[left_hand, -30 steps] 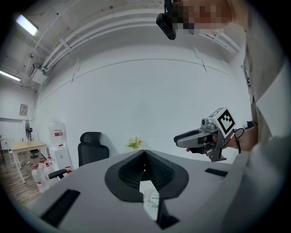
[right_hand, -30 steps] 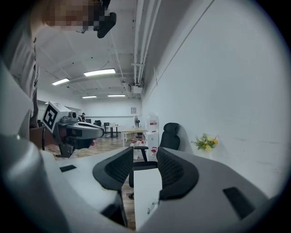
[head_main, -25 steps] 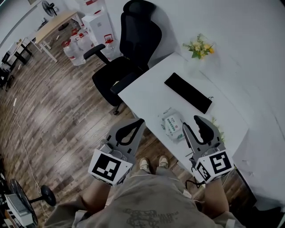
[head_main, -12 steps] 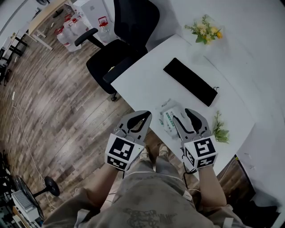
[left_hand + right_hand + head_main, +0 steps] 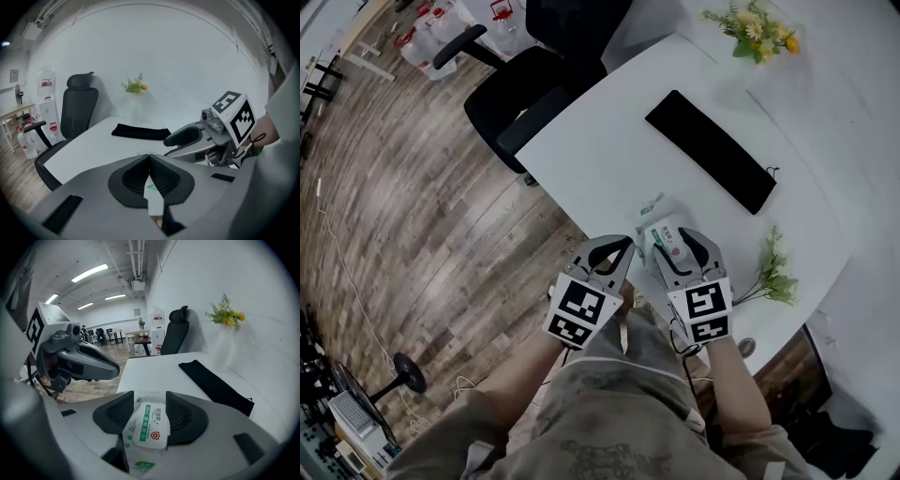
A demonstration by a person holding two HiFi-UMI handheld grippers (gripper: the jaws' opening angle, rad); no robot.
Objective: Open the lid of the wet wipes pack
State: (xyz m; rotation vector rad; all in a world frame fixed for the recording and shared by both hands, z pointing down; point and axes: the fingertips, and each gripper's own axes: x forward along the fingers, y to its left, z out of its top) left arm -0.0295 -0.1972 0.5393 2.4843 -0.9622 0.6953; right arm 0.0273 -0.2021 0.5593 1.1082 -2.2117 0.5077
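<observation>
Head view: right hand-held gripper (image 5: 682,246) tilts downward.

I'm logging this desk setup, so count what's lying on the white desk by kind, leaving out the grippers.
Wet wipes pack: 1
Black pouch: 1
Plant bunches: 2
Total: 4
</observation>
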